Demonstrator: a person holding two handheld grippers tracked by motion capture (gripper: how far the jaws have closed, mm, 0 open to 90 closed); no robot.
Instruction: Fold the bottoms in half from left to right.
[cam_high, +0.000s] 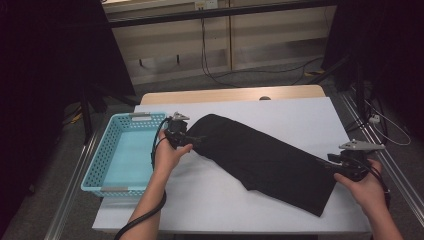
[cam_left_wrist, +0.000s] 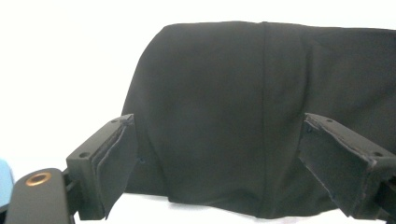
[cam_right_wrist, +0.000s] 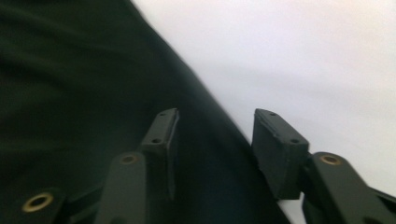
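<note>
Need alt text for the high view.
A black cloth lies slantwise on a white table, a hand-held gripper at each end: left, right. A blue basket sits at the table's left edge.

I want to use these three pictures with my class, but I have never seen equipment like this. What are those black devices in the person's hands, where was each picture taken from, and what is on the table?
A person sits at a white table and holds a hand-worked tool with two jaws in each hand, a left gripper and a right gripper.

The high view looks down from above the person. The other two come from small cameras riding on the grippers, looking along their jaws.

On the table lies a black folded garment, and beside it, at the left, a light blue basket.

In the left gripper view the jaws stand wide apart on either side of the cloth's end without pressing it. In the right gripper view the jaws are also apart, straddling the cloth's edge. Neither grips it at this moment.
</note>
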